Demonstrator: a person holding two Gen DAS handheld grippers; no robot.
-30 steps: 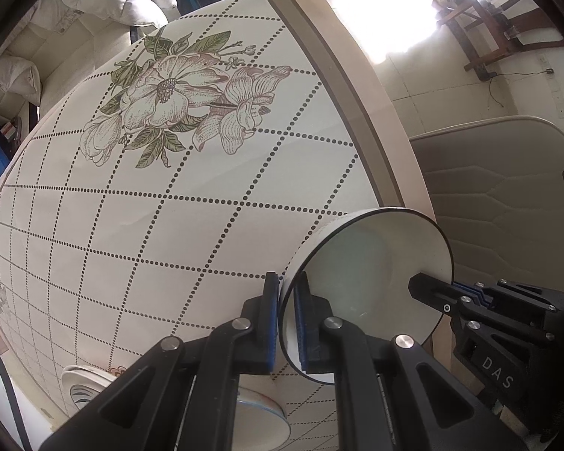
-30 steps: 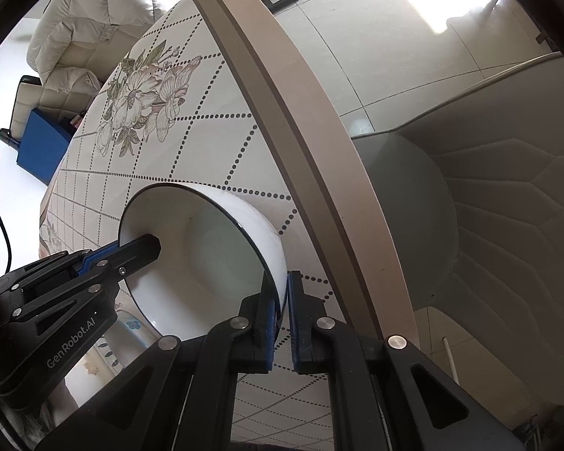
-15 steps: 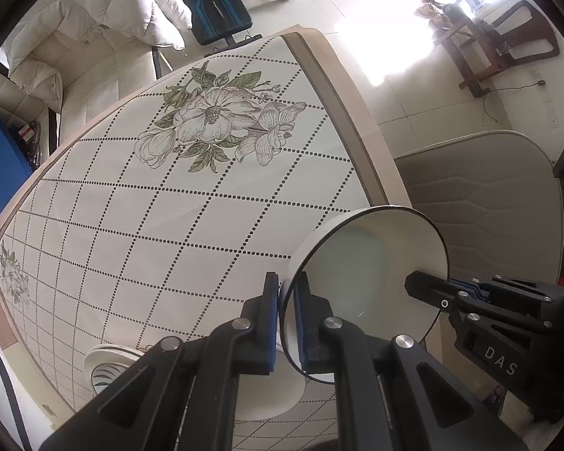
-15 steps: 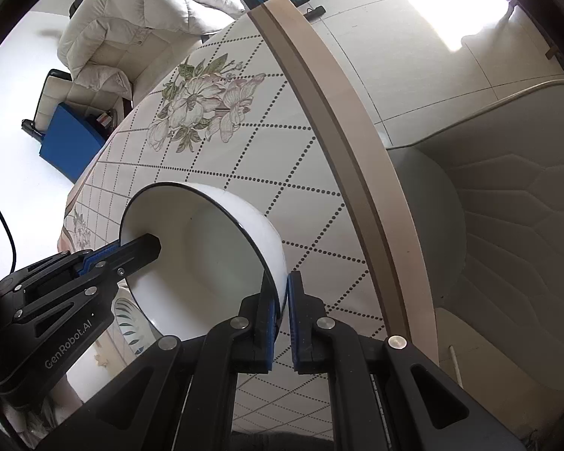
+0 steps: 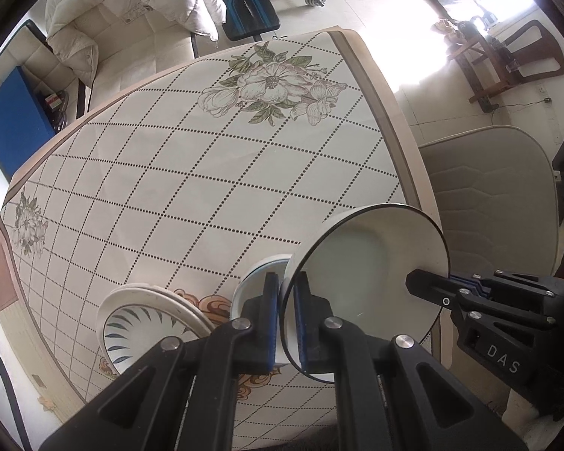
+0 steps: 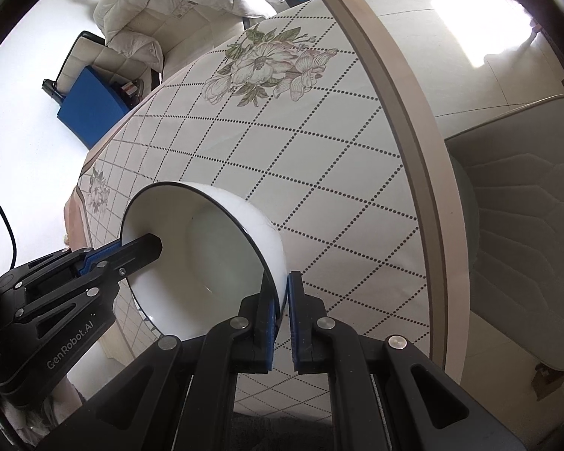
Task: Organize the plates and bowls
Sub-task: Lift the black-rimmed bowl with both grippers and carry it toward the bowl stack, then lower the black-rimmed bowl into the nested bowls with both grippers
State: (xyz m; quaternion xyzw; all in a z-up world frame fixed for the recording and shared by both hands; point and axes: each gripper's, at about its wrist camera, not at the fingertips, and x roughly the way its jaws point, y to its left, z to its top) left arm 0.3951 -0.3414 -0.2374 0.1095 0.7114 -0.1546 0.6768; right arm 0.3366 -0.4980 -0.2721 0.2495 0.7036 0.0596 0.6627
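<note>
I had the white bowl pinched at two points of its dark rim and held clear above the table. The left gripper was clamped on the rim at about 6 o'clock in its own view, one pad inside the bowl and one outside. The right gripper gripped the opposite side of the rim the same way. Each camera also caught the other tool: in the left view the right gripper reached in from 4 o'clock, and in the right view the left gripper came in from 8 o'clock.

Only the left view showed what lay under the bowl: a patterned dish with blue leaf marks sat on the cloth at 7 o'clock, and a plain white plate showed just beside it, partly hidden behind my left fingers. The right view hid both behind the bowl, but showed the bowl's outer wall and the padded chair at 3 o'clock more fully. Both views took in the flower print at 12 o'clock.
</note>
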